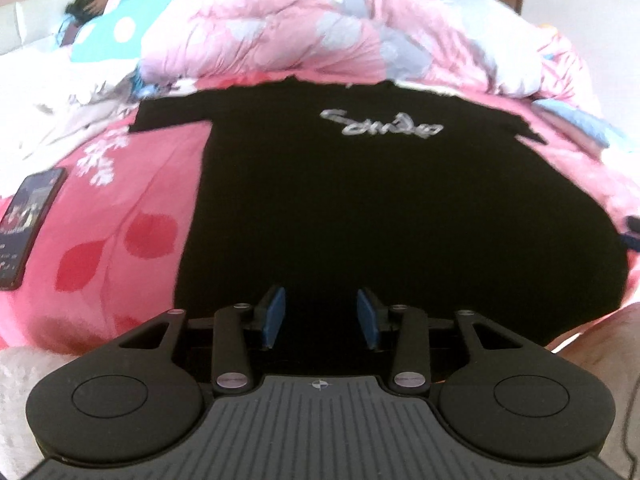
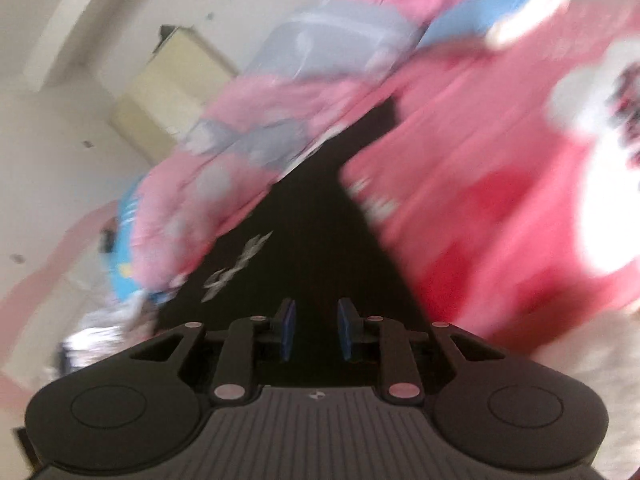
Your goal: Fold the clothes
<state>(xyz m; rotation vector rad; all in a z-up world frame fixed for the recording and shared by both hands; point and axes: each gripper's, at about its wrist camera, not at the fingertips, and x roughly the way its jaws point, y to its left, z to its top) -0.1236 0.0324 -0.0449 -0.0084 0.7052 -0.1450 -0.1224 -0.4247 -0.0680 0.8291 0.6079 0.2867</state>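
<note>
Black t-shirt (image 1: 360,208) lies spread flat on the pink bedsheet (image 1: 132,208), front up, w/ silver script lettering (image 1: 382,124) across the chest and both short sleeves out to the sides. Its collar end points toward a bunched pink quilt (image 1: 288,28) w/ grey and white flowers, heaped just beyond it. Hem end is nearest the left gripper (image 1: 320,320), which sits over the bottom edge of the shirt, jaws spread apart w/ blue pads (image 1: 274,316) facing each other; nothing between them that I can make out, black on black there.

Phone (image 1: 30,224), screen lit, lies on the sheet well off to the left of the shirt.

Right gripper (image 2: 316,330) view is tilted and badly blurred. Jaws parted, narrower gap than the left, blue pads apart, dark shirt fabric (image 2: 320,220) below and ahead; can't tell if they touch it. A pale cabinet (image 2: 168,92) stands against the white wall behind the quilt.
</note>
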